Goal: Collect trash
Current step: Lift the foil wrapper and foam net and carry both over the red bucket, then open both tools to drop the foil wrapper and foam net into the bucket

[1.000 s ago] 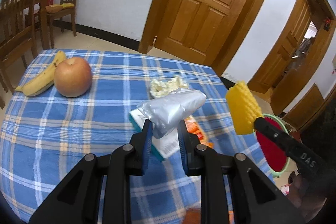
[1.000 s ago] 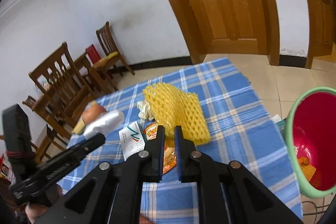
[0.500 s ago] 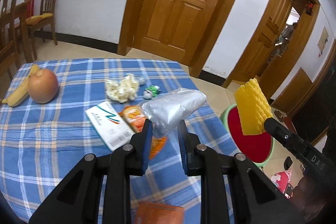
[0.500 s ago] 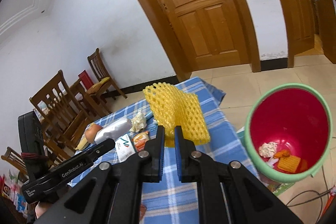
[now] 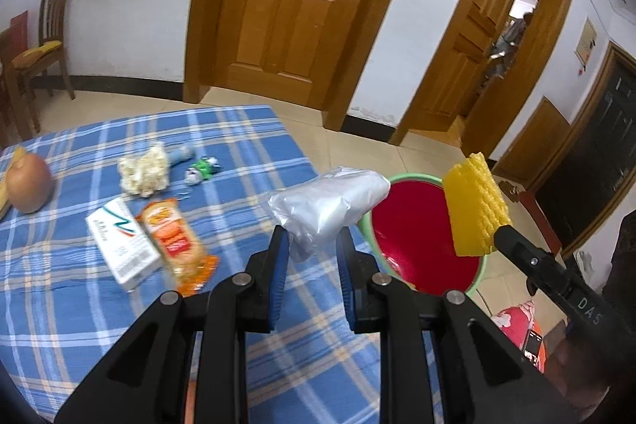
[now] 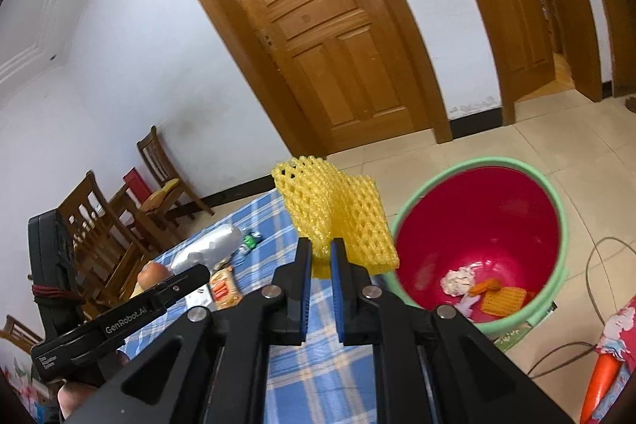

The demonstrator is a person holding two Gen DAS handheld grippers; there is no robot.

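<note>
My left gripper [image 5: 311, 239] is shut on a crumpled silver foil wrapper [image 5: 330, 202], held above the table's right edge. My right gripper [image 6: 321, 248] is shut on a yellow foam fruit net [image 6: 338, 215]; that net [image 5: 473, 203] also shows at the right of the left wrist view, over the bin. The red bin with a green rim [image 6: 481, 229] stands on the floor beside the table and holds a few scraps. Its rim [image 5: 413, 178] lies just beyond the foil wrapper. On the blue checked tablecloth [image 5: 79, 304] lie a white box [image 5: 121, 245], an orange snack packet [image 5: 175, 237] and a crumpled tissue [image 5: 144, 170].
An apple [image 5: 28, 179] and a banana sit at the table's left edge. A small green-and-white wrapper [image 5: 203, 169] lies near the tissue. Wooden chairs [image 6: 119, 217] stand by the wall, closed wooden doors [image 5: 286, 2] behind. A cable [image 6: 592, 273] runs on the floor right of the bin.
Both grippers have swung right, off the middle of the table toward the bin, each keeping its load. The bin now sits large in both views.
</note>
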